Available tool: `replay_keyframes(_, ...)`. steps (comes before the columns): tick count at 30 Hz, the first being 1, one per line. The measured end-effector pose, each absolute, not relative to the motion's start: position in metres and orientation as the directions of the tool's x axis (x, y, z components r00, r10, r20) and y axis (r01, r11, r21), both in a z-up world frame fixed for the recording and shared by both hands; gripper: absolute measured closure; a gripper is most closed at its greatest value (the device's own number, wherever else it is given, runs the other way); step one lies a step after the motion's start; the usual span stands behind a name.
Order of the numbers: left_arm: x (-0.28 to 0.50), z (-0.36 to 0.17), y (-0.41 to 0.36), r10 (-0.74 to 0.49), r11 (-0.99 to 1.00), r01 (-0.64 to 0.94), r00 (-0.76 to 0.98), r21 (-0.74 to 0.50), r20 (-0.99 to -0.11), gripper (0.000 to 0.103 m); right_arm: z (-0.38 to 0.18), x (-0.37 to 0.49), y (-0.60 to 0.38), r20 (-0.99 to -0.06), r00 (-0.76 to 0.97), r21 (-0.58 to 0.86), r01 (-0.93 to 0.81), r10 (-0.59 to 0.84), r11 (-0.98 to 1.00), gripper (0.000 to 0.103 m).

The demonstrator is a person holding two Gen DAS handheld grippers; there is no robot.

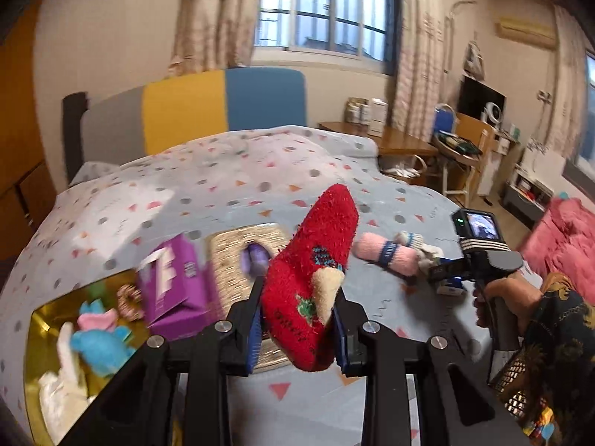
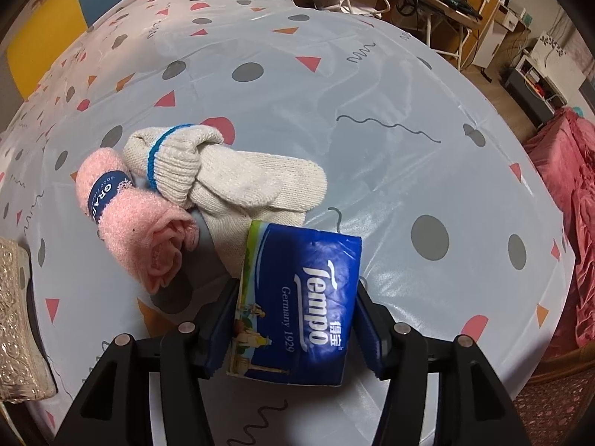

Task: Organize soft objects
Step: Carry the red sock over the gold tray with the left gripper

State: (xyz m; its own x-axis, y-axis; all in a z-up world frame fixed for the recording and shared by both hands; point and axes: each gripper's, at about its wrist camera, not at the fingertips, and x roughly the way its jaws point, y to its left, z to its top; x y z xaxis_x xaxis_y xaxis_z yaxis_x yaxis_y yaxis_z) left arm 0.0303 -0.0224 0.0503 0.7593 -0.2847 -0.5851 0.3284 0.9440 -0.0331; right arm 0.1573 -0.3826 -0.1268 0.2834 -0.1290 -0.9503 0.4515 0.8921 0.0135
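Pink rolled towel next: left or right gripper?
Neither is free, but right gripper is nearer: the pink rolled towel lies just beside its Tempo tissue pack. Left gripper is shut on the red sock.

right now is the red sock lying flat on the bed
No, the red sock is lifted off the bedspread, clamped between the pads of the left tool and sticking up.

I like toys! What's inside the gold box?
Inside the gold box lie a blue plush, a pink one, something green and white cloth. The hand-held gripper covers the box's near corner, so anything there is hidden.
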Motion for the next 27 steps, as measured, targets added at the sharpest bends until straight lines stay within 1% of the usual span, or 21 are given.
replay_keyframes(8,0.020,0.043,0.036,-0.186,0.980,0.191,0.791,-0.054,-0.583,0.072,-0.127,0.156,-0.371,-0.943,0.292,-0.020,0.434,-0.162,0.901,0.045)
replay_keyframes(17,0.019,0.019,0.095,-0.078,0.996,0.034,0.782,-0.082,-0.618,0.071,-0.125,0.155,-0.363,-0.939,0.294,-0.040,0.425,-0.179,0.904,0.045)
replay_keyframes(27,0.023,-0.001,0.138,0.014,0.993,-0.086,0.762,-0.079,-0.648,0.070,-0.125,0.155,-0.362,-0.936,0.295,-0.053,0.418,-0.191,0.907,0.045)
